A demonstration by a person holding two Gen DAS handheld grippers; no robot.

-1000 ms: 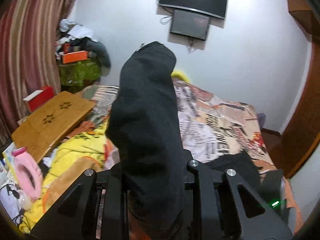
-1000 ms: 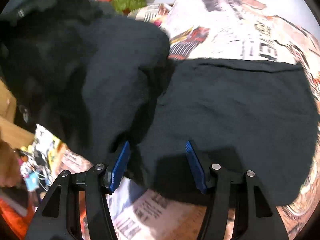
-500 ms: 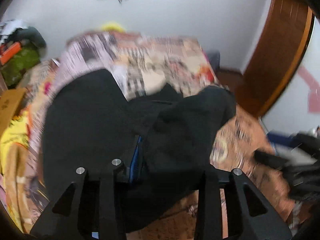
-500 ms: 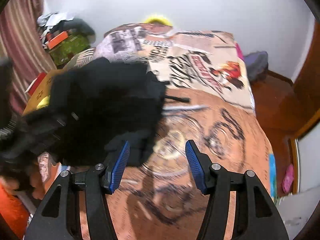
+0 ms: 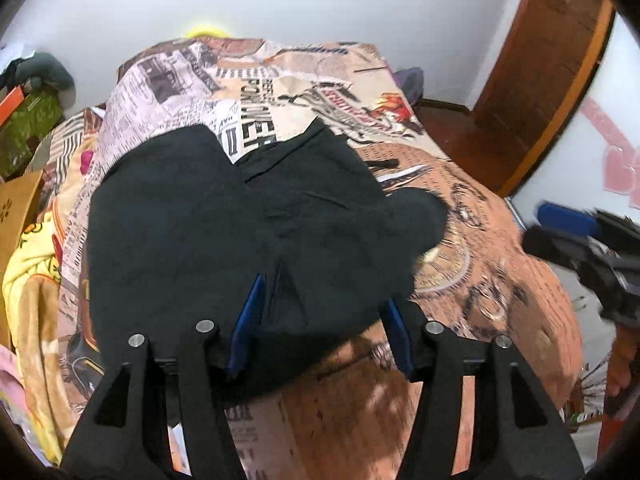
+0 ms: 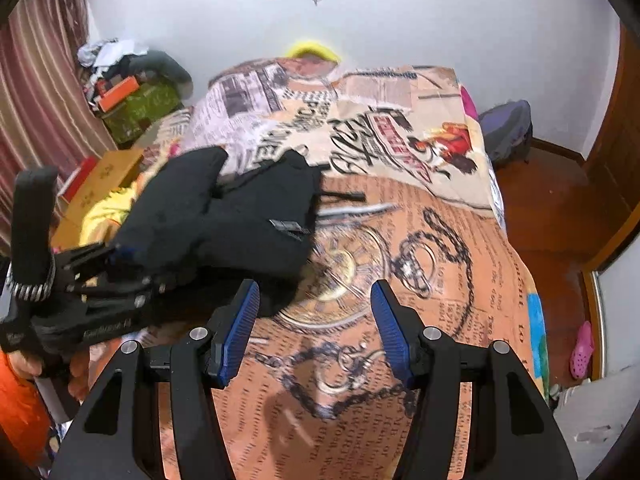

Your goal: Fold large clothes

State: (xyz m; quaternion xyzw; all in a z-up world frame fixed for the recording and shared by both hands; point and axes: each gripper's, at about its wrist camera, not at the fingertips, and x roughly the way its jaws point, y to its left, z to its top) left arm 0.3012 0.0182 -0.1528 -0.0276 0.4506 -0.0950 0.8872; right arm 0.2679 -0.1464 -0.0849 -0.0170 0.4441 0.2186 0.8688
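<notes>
Lying bunched on the newspaper-print bedspread (image 5: pixel 460 360), the black garment (image 5: pixel 224 232) is spreading between the left gripper (image 5: pixel 320 328), whose jaws are opening, the cloth draping loosely across the gap. The right gripper (image 6: pixel 314 328) is hovering over bare bedspread beside the garment, fingers apart and holding nothing.

Both wrist cams look steeply down, close over bed (image 5: pixel 480 280); shared: black garment (image 5: pixel 240 220), far wall (image 6: pixel 400 20).
</notes>
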